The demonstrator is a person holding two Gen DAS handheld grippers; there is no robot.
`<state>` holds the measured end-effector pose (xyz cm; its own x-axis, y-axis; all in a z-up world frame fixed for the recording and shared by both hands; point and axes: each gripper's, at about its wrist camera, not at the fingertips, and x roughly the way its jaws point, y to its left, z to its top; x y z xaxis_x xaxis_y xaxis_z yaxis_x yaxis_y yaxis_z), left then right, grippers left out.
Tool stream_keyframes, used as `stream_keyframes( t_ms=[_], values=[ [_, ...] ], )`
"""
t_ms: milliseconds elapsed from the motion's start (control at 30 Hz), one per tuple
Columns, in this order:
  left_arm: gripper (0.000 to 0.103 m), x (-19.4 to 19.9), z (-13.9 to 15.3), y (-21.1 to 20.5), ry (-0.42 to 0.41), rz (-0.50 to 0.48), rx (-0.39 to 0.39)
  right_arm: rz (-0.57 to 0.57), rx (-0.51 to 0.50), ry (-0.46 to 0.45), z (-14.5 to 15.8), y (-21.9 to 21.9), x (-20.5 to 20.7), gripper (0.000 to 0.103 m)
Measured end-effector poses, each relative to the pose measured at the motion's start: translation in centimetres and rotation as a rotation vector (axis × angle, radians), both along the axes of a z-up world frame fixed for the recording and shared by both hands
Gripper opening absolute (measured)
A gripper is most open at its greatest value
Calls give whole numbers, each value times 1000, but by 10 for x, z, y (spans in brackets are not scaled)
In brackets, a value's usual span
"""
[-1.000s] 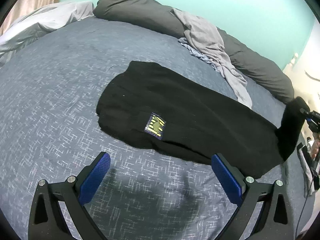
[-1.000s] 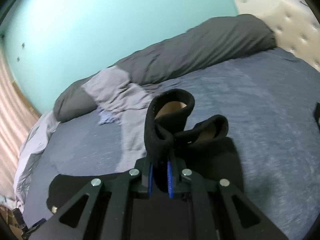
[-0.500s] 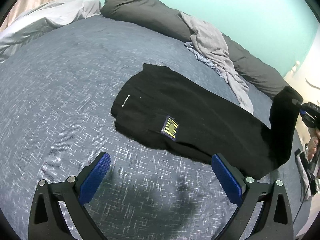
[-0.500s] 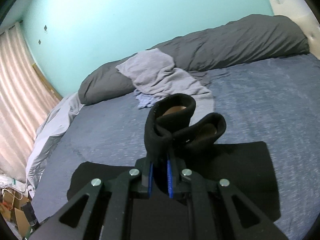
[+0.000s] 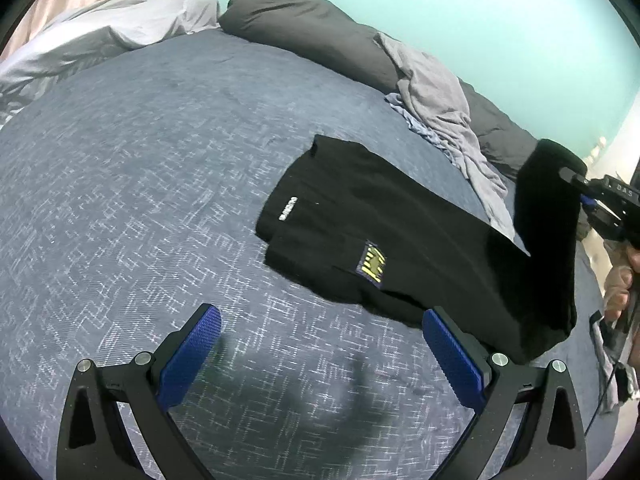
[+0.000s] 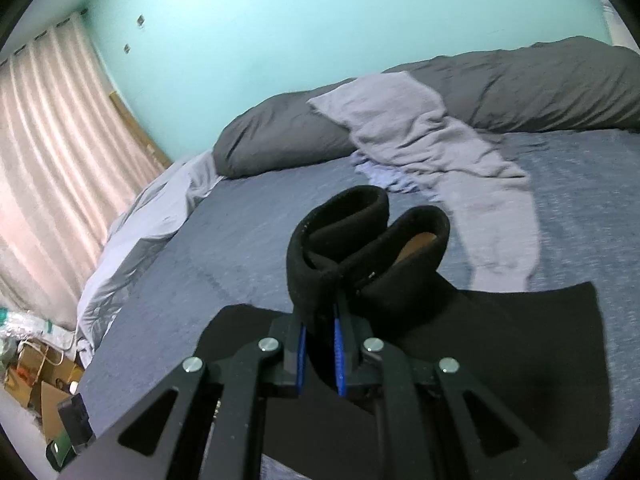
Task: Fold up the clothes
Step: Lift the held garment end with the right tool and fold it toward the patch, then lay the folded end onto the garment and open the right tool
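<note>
A black garment (image 5: 384, 216) with a yellow patch (image 5: 372, 266) lies on the blue patterned bed (image 5: 140, 200). My right gripper (image 6: 320, 356) is shut on one end of it and holds that end lifted, bunched above the bed (image 6: 360, 240); it shows at the right edge of the left wrist view (image 5: 592, 200). My left gripper (image 5: 320, 352) is open and empty, hovering over the bed just in front of the garment's near edge.
A grey garment (image 5: 440, 92) lies draped over a long dark grey bolster (image 5: 320, 28) at the far side. A pale sheet (image 5: 100, 36) is bunched at the far left. Curtains (image 6: 52, 140) and boxes (image 6: 40, 380) stand beside the bed.
The right gripper has lifted its end of the black garment higher and carried it over toward the rest of the garment. The left gripper has stayed open, shifting left.
</note>
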<state>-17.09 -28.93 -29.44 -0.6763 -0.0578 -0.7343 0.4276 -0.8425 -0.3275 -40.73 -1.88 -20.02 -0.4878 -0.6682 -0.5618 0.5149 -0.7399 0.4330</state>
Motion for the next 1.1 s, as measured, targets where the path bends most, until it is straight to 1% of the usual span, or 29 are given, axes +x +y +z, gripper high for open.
stream_keyframes(
  t_ms=[267, 433, 600, 833, 967, 1100],
  values=[
    [103, 7, -2, -12, 2, 25, 14, 77, -51, -7, -1, -62, 14, 10],
    [103, 10, 0, -18, 12, 42, 25, 127, -54, -12, -2, -99, 22, 10],
    [103, 11, 0, -22, 17, 50, 33, 154, -15, -57, -25, -126, 31, 10],
    [103, 13, 0, -26, 18, 59, 37, 207, -19, -73, -42, -154, 44, 10],
    [103, 14, 1, -29, 22, 67, 39, 253, -31, -109, -58, -173, 51, 10],
    [103, 15, 0, -33, 19, 73, 42, 281, -17, -145, -75, -185, 55, 10]
  ],
)
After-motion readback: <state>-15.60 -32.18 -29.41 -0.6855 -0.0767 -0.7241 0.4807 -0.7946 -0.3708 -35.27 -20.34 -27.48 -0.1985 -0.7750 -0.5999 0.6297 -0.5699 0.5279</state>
